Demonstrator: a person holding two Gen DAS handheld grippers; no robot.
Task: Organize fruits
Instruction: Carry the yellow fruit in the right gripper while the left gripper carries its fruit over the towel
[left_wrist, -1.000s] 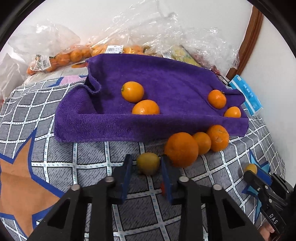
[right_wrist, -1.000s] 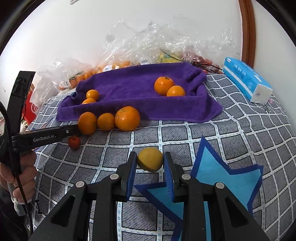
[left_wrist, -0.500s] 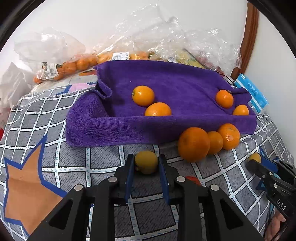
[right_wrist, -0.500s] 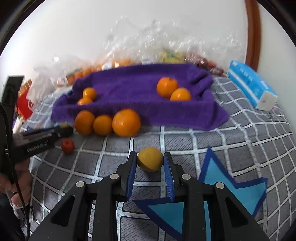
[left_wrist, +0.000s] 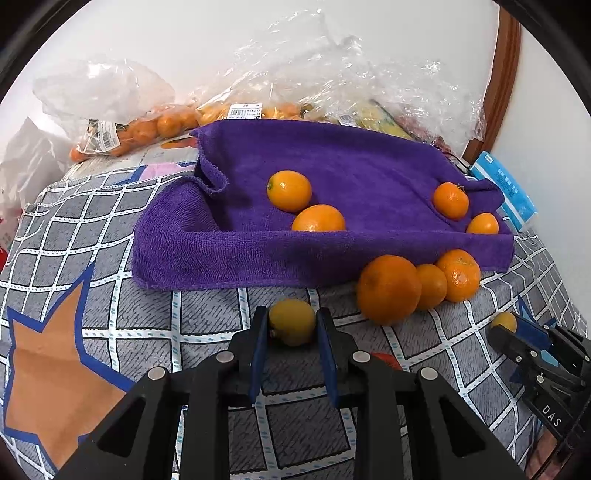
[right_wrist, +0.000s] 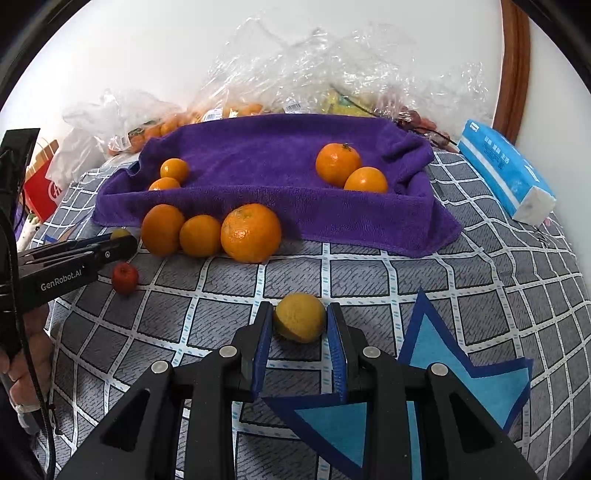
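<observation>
A purple towel (left_wrist: 332, 166) lines a shallow tray holding several oranges, two near the middle (left_wrist: 290, 190) and two at the right end (left_wrist: 450, 200). Three more oranges (left_wrist: 388, 288) lie on the checked cloth against its front edge. My left gripper (left_wrist: 292, 317) is shut on a small yellow fruit (left_wrist: 291, 326) just in front of the towel. My right gripper (right_wrist: 300, 314) is shut on another yellow fruit (right_wrist: 300, 319) over the cloth. In the right wrist view the left gripper (right_wrist: 123, 238) shows at the left beside the three oranges (right_wrist: 251, 232).
A small red fruit (right_wrist: 125, 277) lies on the cloth below the left gripper. Clear plastic bags of fruit (left_wrist: 147, 125) pile up against the wall behind the towel. A blue tissue pack (right_wrist: 506, 170) lies at the right. A person's hand (right_wrist: 29, 354) holds the left gripper.
Both grippers keep their hold on the yellow fruits. The left wrist view has swung slightly left, so the towel and oranges sit further right in it.
</observation>
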